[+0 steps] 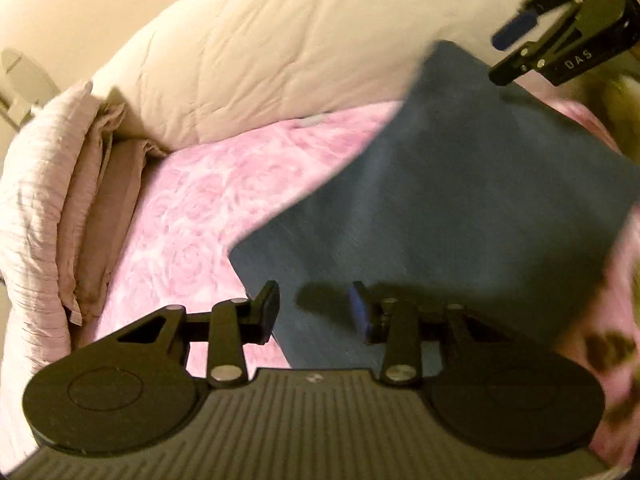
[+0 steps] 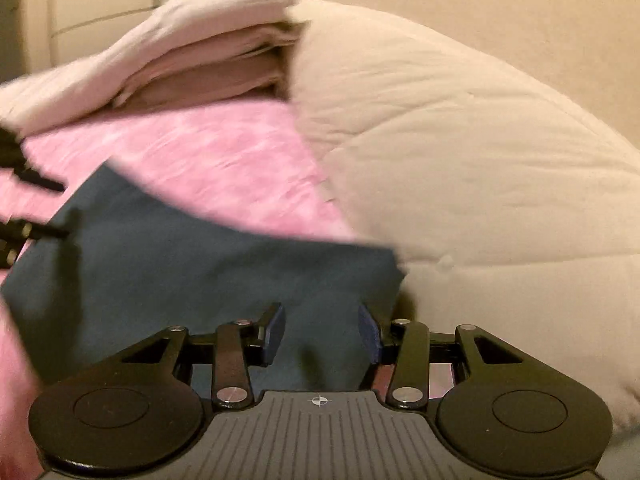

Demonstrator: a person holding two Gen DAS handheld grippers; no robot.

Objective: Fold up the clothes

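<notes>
Pink rose-print bedding (image 1: pixel 192 208) covers the bed you are working over, with a plump cream duvet (image 1: pixel 256 60) heaped along its far side and a stack of folded pale pink sheets (image 1: pixel 52 200) piled at the end beside it. Both views are smeared by motion blur, so fine edges are hard to read.

Your dark blue cloth (image 1: pixel 460 200) lies spread flat on the pink bedding, looking like a neat rectangle with straight sides. In the right wrist view one corner of it reaches the foot of the duvet.

Your left gripper (image 1: pixel 316 310) hangs over the near edge of the cloth with its jaws partly apart. The blue fabric shows in the gap between the fingers, but the pads do not press on it, so you are holding nothing there.

Your right gripper (image 2: pixel 322 334) is over the opposite end of the cloth, jaws likewise partly apart with cloth visible between them and no pinch on it. From the left wrist view you can see it raised above the far corner, clear of the fabric.
</notes>
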